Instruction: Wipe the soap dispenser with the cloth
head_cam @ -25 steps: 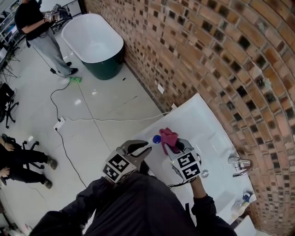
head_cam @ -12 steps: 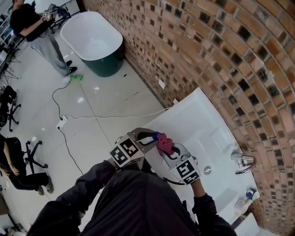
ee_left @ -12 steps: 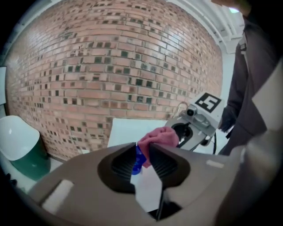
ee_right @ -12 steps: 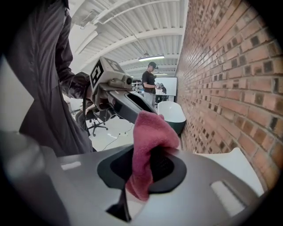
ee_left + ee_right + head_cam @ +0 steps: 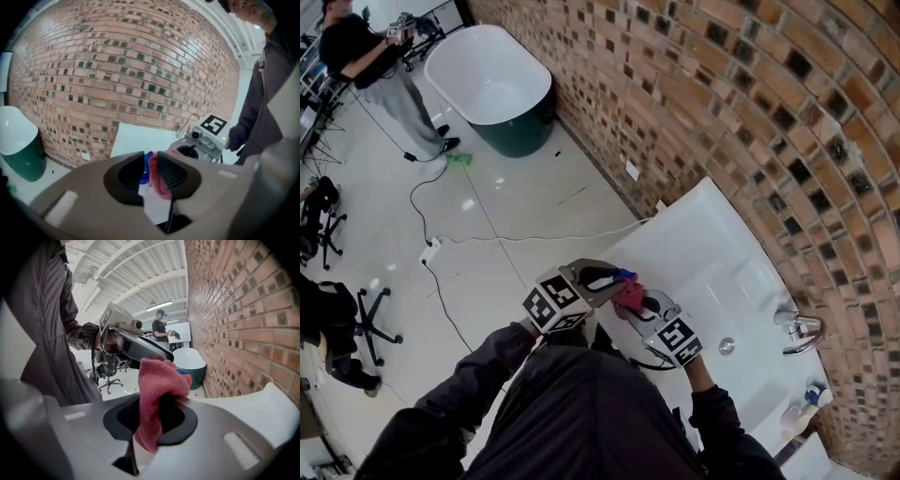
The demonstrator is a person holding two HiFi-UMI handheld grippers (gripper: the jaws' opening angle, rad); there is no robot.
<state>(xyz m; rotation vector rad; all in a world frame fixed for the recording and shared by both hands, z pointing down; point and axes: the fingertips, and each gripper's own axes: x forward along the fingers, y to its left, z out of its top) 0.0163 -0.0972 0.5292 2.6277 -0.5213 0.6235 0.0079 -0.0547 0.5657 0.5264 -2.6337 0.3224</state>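
The soap dispenser (image 5: 625,276), white with a blue top, stands at the near left edge of the white basin counter (image 5: 712,234). My left gripper (image 5: 614,277) has just been closing and is shut on it; the blue top and white body (image 5: 146,168) sit between its pads. A pink cloth (image 5: 630,296) is clamped in my right gripper (image 5: 639,305), which is shut on it. The cloth (image 5: 154,383) bunches out of the jaws and rests against the dispenser's right side, its blue top (image 5: 185,378) peeking out behind. In the left gripper view the cloth (image 5: 161,180) lies beside the dispenser.
A brick wall (image 5: 750,103) runs behind the counter. A chrome tap (image 5: 797,330) and drain (image 5: 727,345) lie to the right, small bottles (image 5: 804,401) at the far right. On the tiled floor are a bathtub (image 5: 487,84), a cable (image 5: 441,244), an office chair (image 5: 366,323) and a standing person (image 5: 370,56).
My left gripper has swung right onto the blue-topped dispenser and narrowed around it. My right gripper has come down and left, bringing the cloth against the dispenser.
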